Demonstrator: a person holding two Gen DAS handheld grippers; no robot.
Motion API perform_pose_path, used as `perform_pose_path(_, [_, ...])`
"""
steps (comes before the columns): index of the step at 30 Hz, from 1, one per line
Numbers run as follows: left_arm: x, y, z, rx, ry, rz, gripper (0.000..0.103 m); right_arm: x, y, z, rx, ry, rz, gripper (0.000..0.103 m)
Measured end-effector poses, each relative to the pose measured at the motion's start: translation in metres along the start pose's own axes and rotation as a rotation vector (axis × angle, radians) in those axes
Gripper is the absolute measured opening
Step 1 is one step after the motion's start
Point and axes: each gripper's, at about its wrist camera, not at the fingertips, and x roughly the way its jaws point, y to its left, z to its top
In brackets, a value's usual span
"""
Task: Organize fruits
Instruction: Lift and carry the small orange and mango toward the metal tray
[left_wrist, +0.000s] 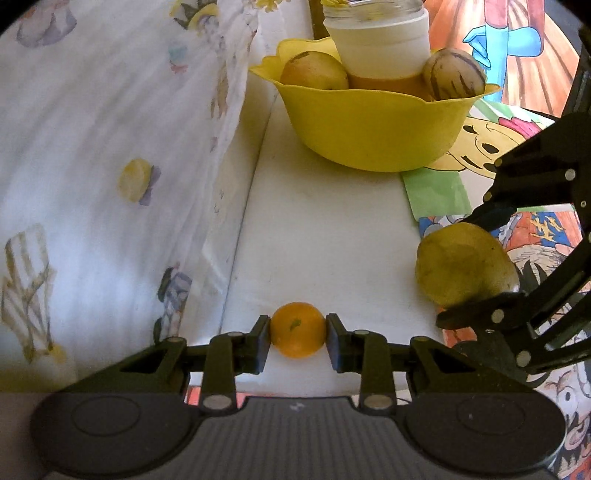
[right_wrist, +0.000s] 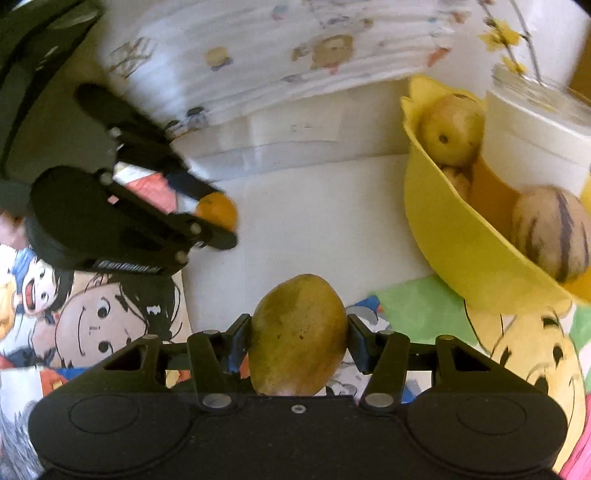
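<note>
1. Left wrist view: my left gripper (left_wrist: 298, 335) pinches a small orange (left_wrist: 298, 335) at its widest part, above the white table (left_wrist: 317, 236). It seems light, firm and slippery.
2. Right wrist view: my right gripper (right_wrist: 299, 341), part open, clamps a mango (right_wrist: 299, 336) across its middle, near the yellow bowl (right_wrist: 461, 254). It seems heavier and bruisable.

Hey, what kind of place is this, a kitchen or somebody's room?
Probably a home room, perhaps a child's: a white table with cartoon-print mats stands against a cartoon-patterned curtain, with a yellow fruit bowl on top. No stove or sink is visible.
</note>
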Motion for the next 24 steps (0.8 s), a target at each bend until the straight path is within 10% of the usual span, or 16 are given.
perform_pose_path(24, [-0.103, -0.036, -0.05, -0.213, -0.051, -0.071, 0.034, -0.114, 0.061, -0.057, 0.337, -0.139, 0.04, 0.056])
